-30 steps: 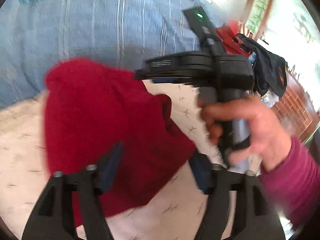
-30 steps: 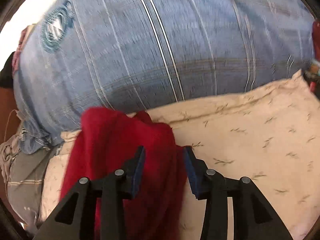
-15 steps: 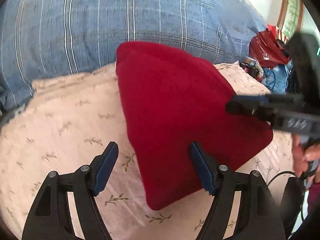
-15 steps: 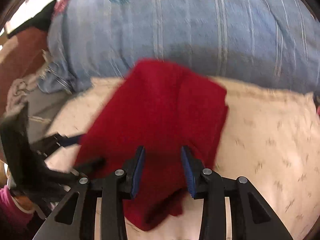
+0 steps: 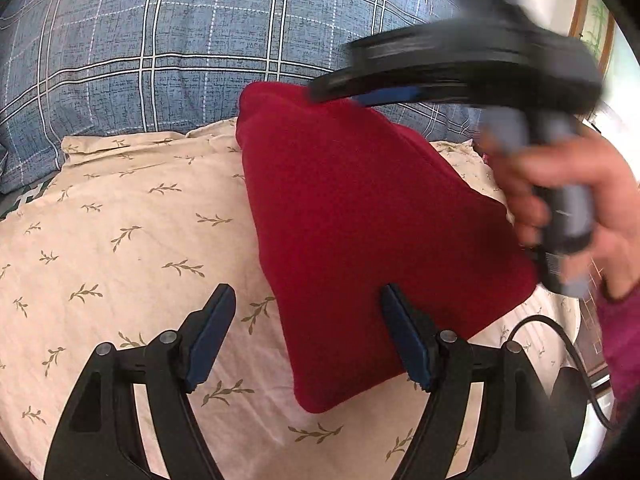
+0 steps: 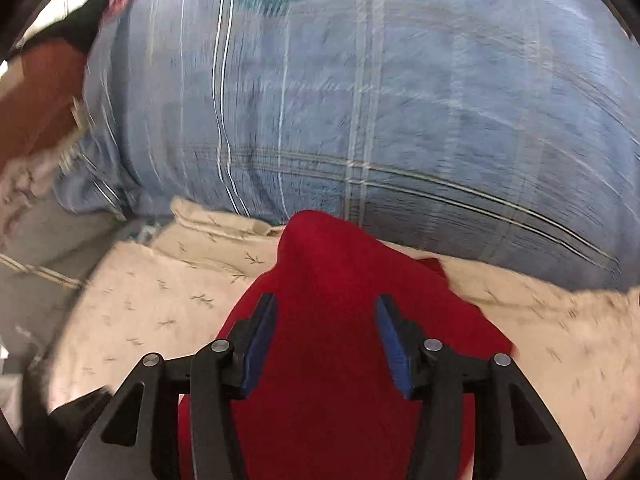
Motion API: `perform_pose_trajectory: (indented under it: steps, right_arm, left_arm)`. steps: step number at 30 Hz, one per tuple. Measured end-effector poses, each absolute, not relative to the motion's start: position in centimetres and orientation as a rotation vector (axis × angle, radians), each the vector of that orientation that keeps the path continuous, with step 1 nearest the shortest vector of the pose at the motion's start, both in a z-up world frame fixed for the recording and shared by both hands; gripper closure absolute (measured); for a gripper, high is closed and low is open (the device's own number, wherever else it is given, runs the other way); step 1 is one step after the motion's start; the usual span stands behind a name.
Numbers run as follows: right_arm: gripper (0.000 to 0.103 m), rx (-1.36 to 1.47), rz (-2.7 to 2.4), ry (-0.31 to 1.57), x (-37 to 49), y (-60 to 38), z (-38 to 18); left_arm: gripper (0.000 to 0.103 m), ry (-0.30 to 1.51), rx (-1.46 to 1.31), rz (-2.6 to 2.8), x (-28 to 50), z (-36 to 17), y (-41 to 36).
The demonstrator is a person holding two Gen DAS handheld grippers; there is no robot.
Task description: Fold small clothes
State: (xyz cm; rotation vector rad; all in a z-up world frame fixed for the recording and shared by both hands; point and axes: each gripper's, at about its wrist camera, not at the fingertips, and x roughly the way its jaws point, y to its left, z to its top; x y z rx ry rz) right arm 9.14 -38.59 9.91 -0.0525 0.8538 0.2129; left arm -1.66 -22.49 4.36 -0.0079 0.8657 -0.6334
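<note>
Both grippers have let go of the red garment, which now lies flat on the leaf-print bedding. Left gripper jaws spread at six o'clock; right gripper jaws, just opened, pinch nothing.

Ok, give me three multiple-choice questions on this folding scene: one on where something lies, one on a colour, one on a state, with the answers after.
1. Where does the red garment lie?
A. on the beige leaf-print sheet
B. on a wooden floor
C. inside a basket

2. What colour is the big checked pillow behind it?
A. green
B. blue
C. yellow

3. How do the jaws of the left gripper stand?
A. clamped on the garment
B. shut on nothing
C. open, gripping nothing

Answers: 1 A, the garment rests flat on the printed sheet. 2 B, its cloth is blue with white lines. 3 C, a wide gap shows between the jaws, which press on nothing.
</note>
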Motion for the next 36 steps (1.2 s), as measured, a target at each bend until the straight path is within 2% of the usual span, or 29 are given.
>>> perform_pose_trajectory:
  steps: [6,10,15,21,25,28,30,36]
  right_arm:
    - [0.054,-0.035,0.138,0.946,14.6,-38.1,4.4]
    - [0.053,0.016,0.146,0.937,14.6,-38.6,4.6]
    - [0.051,0.073,0.203,0.922,9.9,-41.0,8.2]
    - [0.051,-0.020,0.217,0.827,0.5,-43.4,11.7]
    - [0.051,0.006,0.179,0.846,-3.3,-45.5,10.2]
    - [0.052,-0.035,0.105,0.945,-4.0,-46.5,6.6]
    - [0.052,0.005,0.116,0.912,-4.5,-47.3,5.6]
    - [0.048,0.112,0.113,0.803,-5.1,-48.6,9.1]
  left_arm:
    - [0.026,0.884,-0.037,-0.633,-0.9,3.9,-22.4]
    - [0.022,0.895,-0.040,-0.635,-0.5,3.7,-22.4]
    - [0.021,0.888,-0.026,-0.628,-0.8,3.7,-22.7]
    - [0.020,0.890,-0.017,-0.616,-1.1,3.8,-23.1]
    - [0.017,0.892,-0.007,-0.584,-1.2,3.9,-23.5]
    - [0.016,0.895,0.000,-0.572,-1.3,3.8,-23.8]
    - [0.016,0.908,0.011,-0.565,-1.3,3.8,-24.2]
    - [0.016,0.899,0.019,-0.541,-1.6,4.8,-24.0]
